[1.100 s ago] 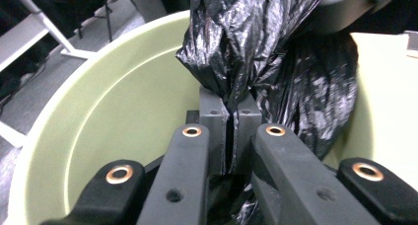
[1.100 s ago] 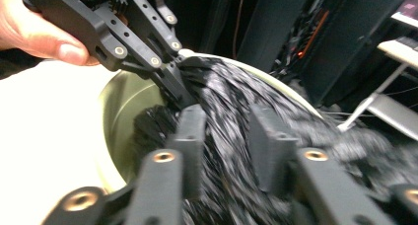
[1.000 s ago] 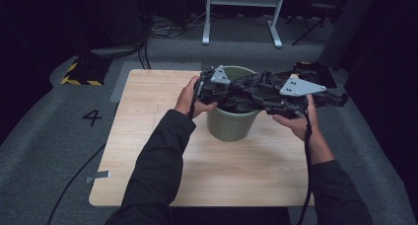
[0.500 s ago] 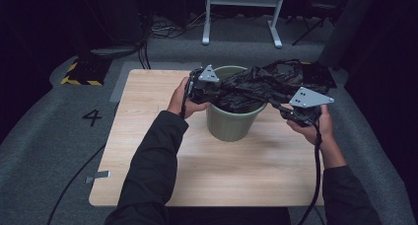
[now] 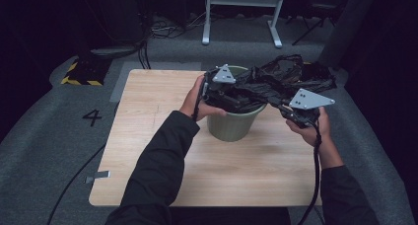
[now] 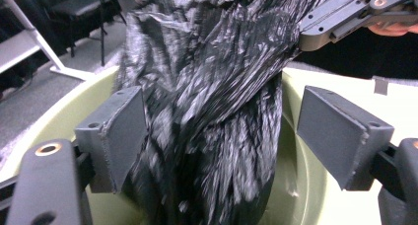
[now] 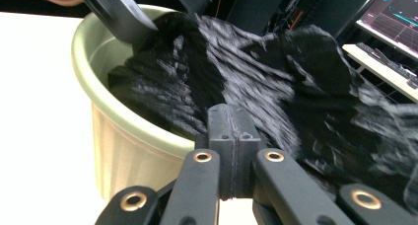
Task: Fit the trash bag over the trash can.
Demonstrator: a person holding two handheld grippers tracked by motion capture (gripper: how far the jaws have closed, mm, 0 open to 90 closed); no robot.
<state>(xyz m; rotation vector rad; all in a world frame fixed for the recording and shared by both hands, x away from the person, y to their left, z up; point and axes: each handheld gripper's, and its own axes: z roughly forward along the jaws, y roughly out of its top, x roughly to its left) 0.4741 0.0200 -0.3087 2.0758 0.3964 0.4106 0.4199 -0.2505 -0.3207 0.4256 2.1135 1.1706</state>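
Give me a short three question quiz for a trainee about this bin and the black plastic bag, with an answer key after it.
1. True or false: the black plastic bag already lines the green bin neatly, folded over its rim.
2. Which gripper has its jaws pressed together? A) left gripper B) right gripper
3. What surface does the bin stand on?

Key
1. False: the bag is a crumpled bunch, partly down in the bin and partly trailing out to the right.
2. B: its pads meet, whereas the left jaws have just been opening and stand apart with the bag between them.
3. The wooden table.
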